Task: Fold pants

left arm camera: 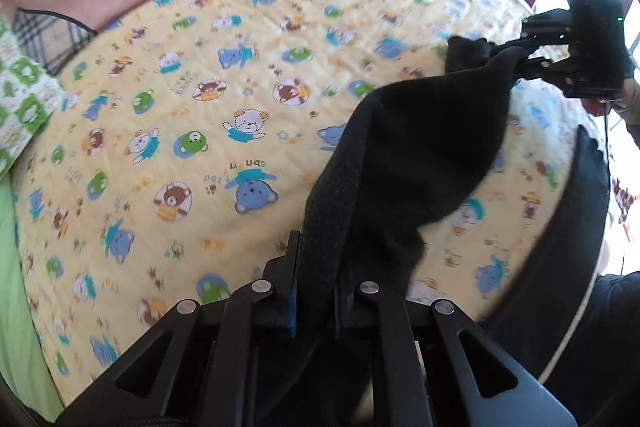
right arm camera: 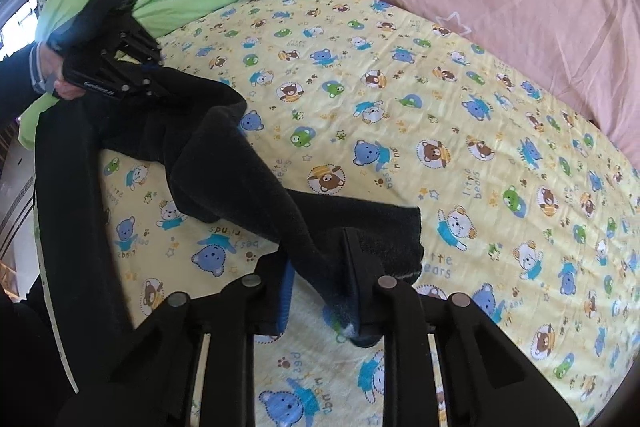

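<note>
The pants (left arm camera: 400, 147) are black, of a thick fleecy cloth, lifted off the bed and slung between the two grippers (each clamps one end); the middle sags in loose folds; another stretch, possibly a leg, trails down along the mattress edge (right arm camera: 72, 207), its shape hard to make out

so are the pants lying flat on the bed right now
No, the black pants hang bunched above the yellow bear sheet, stretched between the left tool and right tool.
</note>
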